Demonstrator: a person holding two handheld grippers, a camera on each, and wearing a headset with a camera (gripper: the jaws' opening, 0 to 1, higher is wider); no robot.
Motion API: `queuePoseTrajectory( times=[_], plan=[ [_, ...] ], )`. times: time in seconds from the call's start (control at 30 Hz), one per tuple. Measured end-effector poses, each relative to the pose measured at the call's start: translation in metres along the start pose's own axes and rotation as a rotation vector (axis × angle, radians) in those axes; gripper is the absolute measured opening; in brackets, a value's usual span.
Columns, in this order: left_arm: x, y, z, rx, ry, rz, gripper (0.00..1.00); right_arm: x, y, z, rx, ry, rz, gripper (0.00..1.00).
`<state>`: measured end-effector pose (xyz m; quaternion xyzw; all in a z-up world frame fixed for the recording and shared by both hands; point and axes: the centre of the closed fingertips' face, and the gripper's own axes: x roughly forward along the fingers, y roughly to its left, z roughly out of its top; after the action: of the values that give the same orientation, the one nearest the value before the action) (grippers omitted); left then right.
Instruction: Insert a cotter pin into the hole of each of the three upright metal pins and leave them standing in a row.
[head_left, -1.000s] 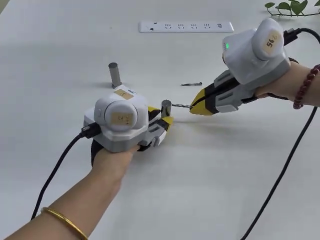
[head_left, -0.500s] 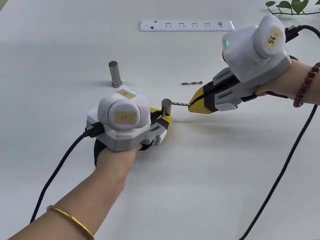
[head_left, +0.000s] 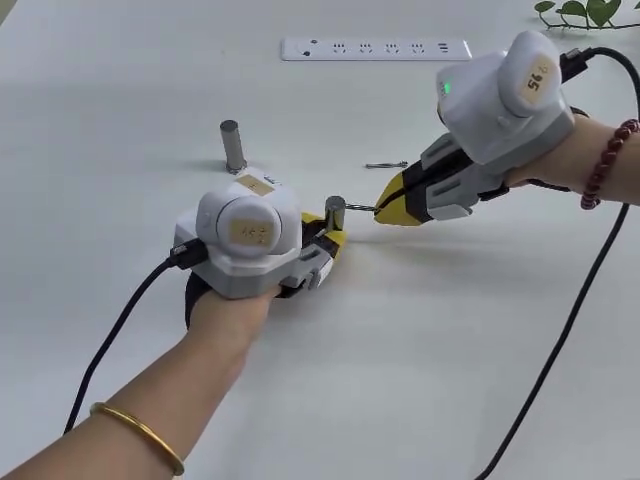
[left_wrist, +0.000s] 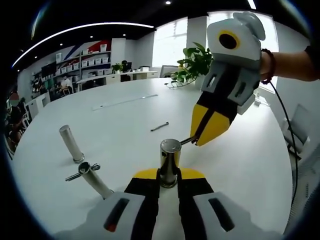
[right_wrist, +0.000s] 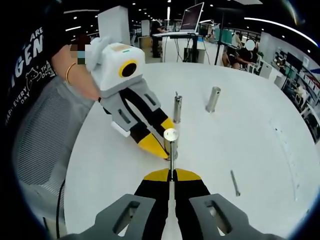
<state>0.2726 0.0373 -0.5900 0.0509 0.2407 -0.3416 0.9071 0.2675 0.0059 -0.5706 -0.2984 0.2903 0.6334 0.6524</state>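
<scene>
Opens onto a wide office under a dark ceiling (left_wrist: 125, 10) crossed by a curved light strip (left_wrist: 85, 27). Shows a broad white desk (head_left: 400, 380) with a white power strip (head_left: 375, 49) and a leafy plant (left_wrist: 192, 62) near bright windows (left_wrist: 167, 45). Has stocked shelves (left_wrist: 82, 65) along the far wall.

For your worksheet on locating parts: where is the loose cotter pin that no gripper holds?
In the head view the loose cotter pin lies flat on the table, between the power strip and the right gripper.
</scene>
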Motion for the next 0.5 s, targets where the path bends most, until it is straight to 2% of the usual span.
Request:
queuePoseTrajectory(
  times=[0.3,0.5],
  plan=[
    [0.0004,-0.0004,-0.0002,0.009,0.002,-0.008,0.11,0.0031,0.0004,-0.0009,-0.053,0.0,0.01,0.0],
    [0.0007,-0.0005,-0.0003,0.015,0.003,-0.008,0.11,0.0036,-0.0041,-0.0005,-0.098,0.014,-0.005,0.0]
  ],
)
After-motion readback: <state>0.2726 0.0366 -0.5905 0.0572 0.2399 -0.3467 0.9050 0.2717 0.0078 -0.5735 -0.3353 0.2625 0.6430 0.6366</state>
